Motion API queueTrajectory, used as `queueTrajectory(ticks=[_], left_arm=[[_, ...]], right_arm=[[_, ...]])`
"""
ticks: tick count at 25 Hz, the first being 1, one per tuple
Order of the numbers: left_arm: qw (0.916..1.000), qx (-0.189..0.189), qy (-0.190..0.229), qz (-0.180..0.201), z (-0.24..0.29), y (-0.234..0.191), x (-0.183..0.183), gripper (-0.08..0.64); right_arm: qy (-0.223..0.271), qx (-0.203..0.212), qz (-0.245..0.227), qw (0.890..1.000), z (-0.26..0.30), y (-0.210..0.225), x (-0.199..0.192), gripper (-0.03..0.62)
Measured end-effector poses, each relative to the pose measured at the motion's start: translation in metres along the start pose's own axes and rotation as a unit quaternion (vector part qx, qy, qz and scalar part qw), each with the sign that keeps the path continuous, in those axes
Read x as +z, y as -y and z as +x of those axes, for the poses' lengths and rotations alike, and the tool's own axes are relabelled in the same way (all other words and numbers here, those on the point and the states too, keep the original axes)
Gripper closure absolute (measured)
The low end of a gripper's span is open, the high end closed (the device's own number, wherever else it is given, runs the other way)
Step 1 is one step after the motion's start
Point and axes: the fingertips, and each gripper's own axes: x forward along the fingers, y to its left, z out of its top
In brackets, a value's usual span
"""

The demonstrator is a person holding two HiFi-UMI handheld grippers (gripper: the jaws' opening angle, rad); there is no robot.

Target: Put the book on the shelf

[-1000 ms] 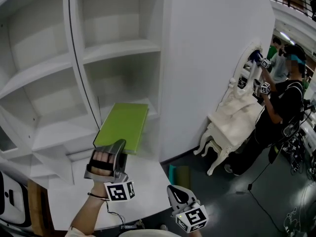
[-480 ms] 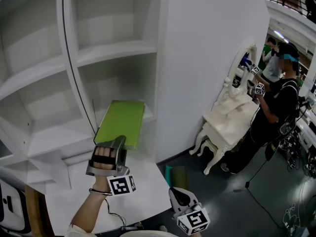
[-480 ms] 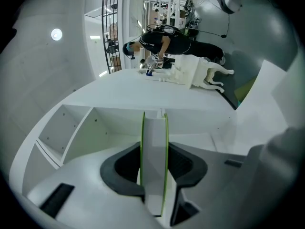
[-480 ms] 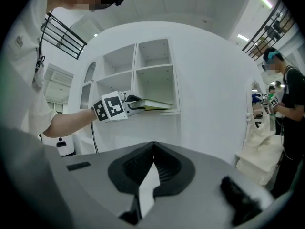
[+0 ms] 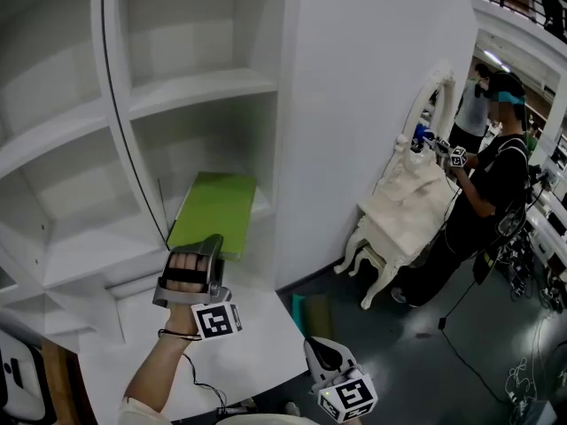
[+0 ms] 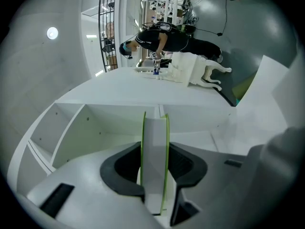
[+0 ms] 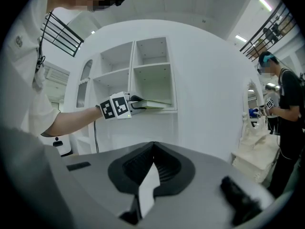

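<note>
The shelf (image 5: pixel 190 87) is the biggest thing before us: white, smooth, matt boards that form square-cornered compartments. The book (image 5: pixel 214 211) lies flat with its far end inside the lower right compartment. It is a thin, rigid slab with bright green covers and a white page block. Its long axis runs straight away from the left hand-held gripper (image 5: pixel 211 244) into the opening, so we judge the coming move to be a push along that line. Whether its underside already rests on the board we cannot tell. The left hand-held gripper clamps the book's near end, with dark ribbed pads against both covers. The right hand-held gripper (image 5: pixel 321 354) hangs low and well apart, with its jaws together on nothing. The left is therefore the nearer one.
</note>
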Motion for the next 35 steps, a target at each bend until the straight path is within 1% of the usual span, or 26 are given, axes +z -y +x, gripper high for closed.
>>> queueTrajectory(ticks=[7, 19, 24, 32, 35], left_arm=[[0.9999, -0.013, -0.006, 0.003, 0.017, 0.001, -0.004, 0.410], [0.9999, -0.015, -0.006, -0.005, 0.038, -0.004, -0.005, 0.410], [0.9997, -0.020, -0.010, -0.006, 0.053, -0.003, -0.013, 0.409], [0.9995, -0.025, -0.002, -0.017, 0.056, -0.002, -0.014, 0.408], [0.9995, -0.019, 0.004, -0.025, 0.055, -0.002, -0.014, 0.408]], right_arm=[[-0.002, -0.006, 0.000, 1.000, -0.001, 0.000, -0.001, 0.579], [0.004, -0.016, 0.009, 1.000, -0.006, 0.001, 0.000, 0.579], [0.002, -0.020, 0.009, 1.000, -0.001, 0.004, -0.002, 0.579], [0.002, -0.020, 0.009, 1.000, 0.000, 0.002, 0.000, 0.579], [0.002, -0.018, 0.008, 1.000, -0.002, 0.000, 0.000, 0.579]])
